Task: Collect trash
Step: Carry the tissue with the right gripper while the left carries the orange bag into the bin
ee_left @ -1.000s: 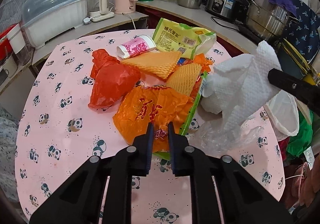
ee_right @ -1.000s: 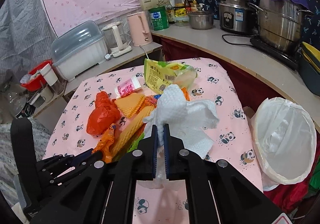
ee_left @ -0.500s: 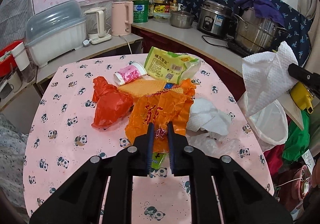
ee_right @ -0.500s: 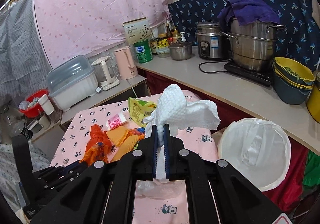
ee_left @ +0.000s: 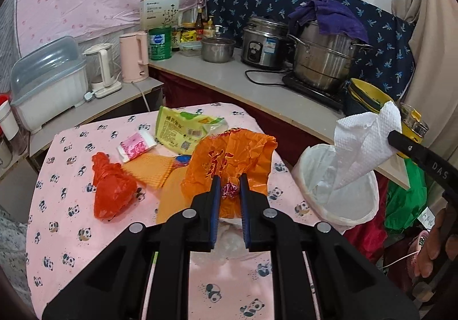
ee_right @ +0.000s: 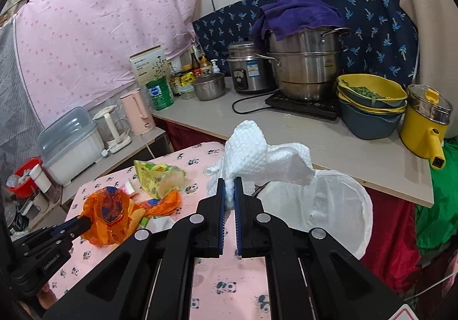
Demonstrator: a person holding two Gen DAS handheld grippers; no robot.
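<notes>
- Your left gripper (ee_left: 229, 183) holds the orange bag (ee_left: 232, 158) between its fingers (ee_left: 215, 187), pinched at a bunched part near the bag's lower edge; the bag stands lifted above the bench (ee_left: 65, 165).
- Your right gripper (ee_right: 230, 187) has its fingers (ee_right: 219, 191) closed on the white paper towel (ee_right: 257, 156), which rises above the fingertips and folds over to the right.
- In the left view the towel (ee_left: 363, 145) hangs over the open mouth of the bin (ee_left: 360, 214), which is lined with a white bag and stands just beside the bench's right edge.
- On the bench lie a red bag (ee_left: 113, 191) at left, a pink cup (ee_left: 136, 145) on its side, a yellow-green packet (ee_left: 183, 131) behind it, and orange foam netting (ee_left: 156, 169) between the red bag and the orange bag.
- A crumpled white tissue (ee_left: 229, 224) lies under the left fingers.
- The counter behind carries a steamer pot (ee_right: 306, 68) draped with a purple cloth (ee_right: 292, 12).
</notes>
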